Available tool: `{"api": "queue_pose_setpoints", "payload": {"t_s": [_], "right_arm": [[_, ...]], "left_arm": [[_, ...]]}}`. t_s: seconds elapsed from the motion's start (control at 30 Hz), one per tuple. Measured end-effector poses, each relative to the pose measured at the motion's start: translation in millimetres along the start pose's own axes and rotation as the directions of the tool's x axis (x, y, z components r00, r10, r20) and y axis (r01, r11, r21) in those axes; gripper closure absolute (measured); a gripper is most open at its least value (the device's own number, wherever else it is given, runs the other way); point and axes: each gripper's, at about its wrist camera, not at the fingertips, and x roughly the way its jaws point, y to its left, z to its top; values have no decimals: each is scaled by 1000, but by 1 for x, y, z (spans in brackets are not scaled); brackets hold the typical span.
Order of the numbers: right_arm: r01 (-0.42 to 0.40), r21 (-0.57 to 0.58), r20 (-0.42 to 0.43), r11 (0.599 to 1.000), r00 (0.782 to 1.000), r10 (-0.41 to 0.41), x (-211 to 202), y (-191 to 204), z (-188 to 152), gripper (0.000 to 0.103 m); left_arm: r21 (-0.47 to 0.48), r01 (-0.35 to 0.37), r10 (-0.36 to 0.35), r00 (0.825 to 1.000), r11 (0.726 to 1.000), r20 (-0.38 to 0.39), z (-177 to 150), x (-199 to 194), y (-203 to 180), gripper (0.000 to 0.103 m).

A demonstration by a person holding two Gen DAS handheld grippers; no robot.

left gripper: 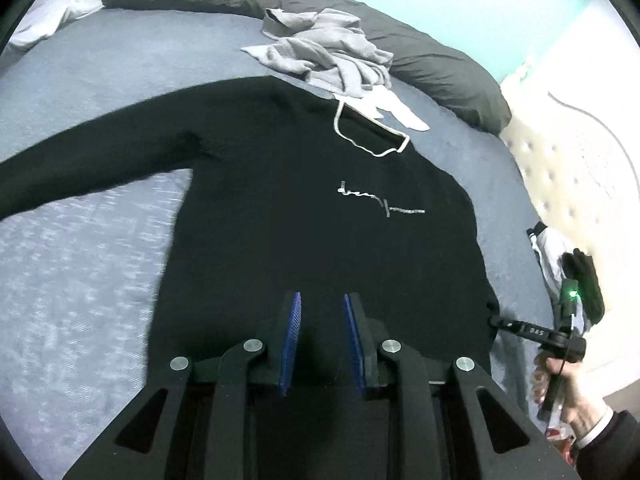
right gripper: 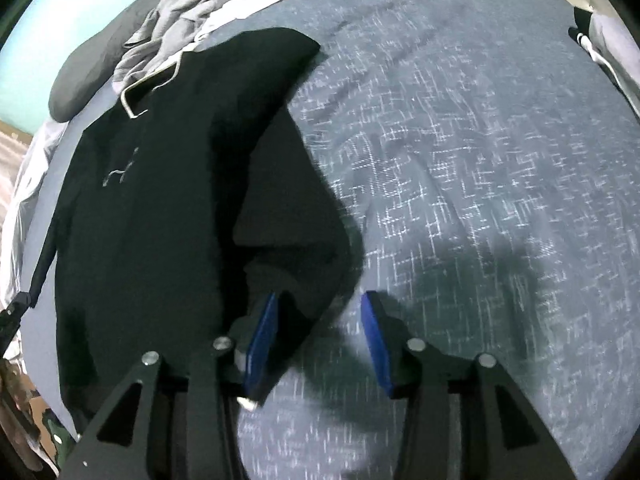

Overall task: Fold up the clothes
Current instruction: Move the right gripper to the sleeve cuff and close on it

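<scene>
Black long-sleeved sweatshirt [left gripper: 288, 208], flat on blue bed [left gripper: 80, 280]: my left tongs [left gripper: 322, 340] and right tongs [right gripper: 320, 344] spread, empty; I should pinch the hem's edge squarely.

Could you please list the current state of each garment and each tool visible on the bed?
Black hooded sweatshirt with white drawstring: spread flat, front up; in the left wrist view one sleeve stretched out sideways.
Grey crumpled garment: bunched in a heap beyond the hood.
Left tool: open, nothing between its blue pads, over the hem.
Right tool: open, empty, at the sweatshirt's edge.
</scene>
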Motion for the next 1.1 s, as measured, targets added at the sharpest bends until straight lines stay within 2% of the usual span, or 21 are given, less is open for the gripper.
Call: {"api": "queue_pose_setpoints", "payload": {"t_s": [0.03,0.1,0.2,0.33,0.57,0.67,0.77,0.9,1.1], "right_arm": [[-4,7,7,1000,1000,4,2,-2,1,60],[-8,-2,28,1000,1000,8,1,-2,3,85],[25,-55,51,998,998,-22,-3,4,5,100],[63,-111,136,992,990,-48,-29,6,18,101],[196,-142,269,970,951,-152,-88,-9,59,101],[262,-141,319,955,925,-207,-110,-21,76,101],[326,-105,369,940,890,-268,-131,-40,94,101],[394,-12,445,919,825,-348,-164,-72,112,101],[462,68,445,884,780,-441,-176,-114,113,101]], "left_arm": [[2,3,-3,1000,1000,7,0,4,-2,79],[8,11,-11,1000,1000,19,-2,11,-5,79],[18,19,-19,999,1000,26,-6,20,-8,79],[18,26,-26,1000,1000,16,-12,30,-6,79],[12,25,-25,1000,1000,12,-19,35,-1,79],[18,21,-21,1000,1000,19,-20,32,-1,79],[23,16,-17,1000,1000,23,-21,30,-1,79],[21,9,-10,1000,1000,25,-21,31,-1,79],[16,5,-5,1000,1000,17,-21,34,1,79]]}}
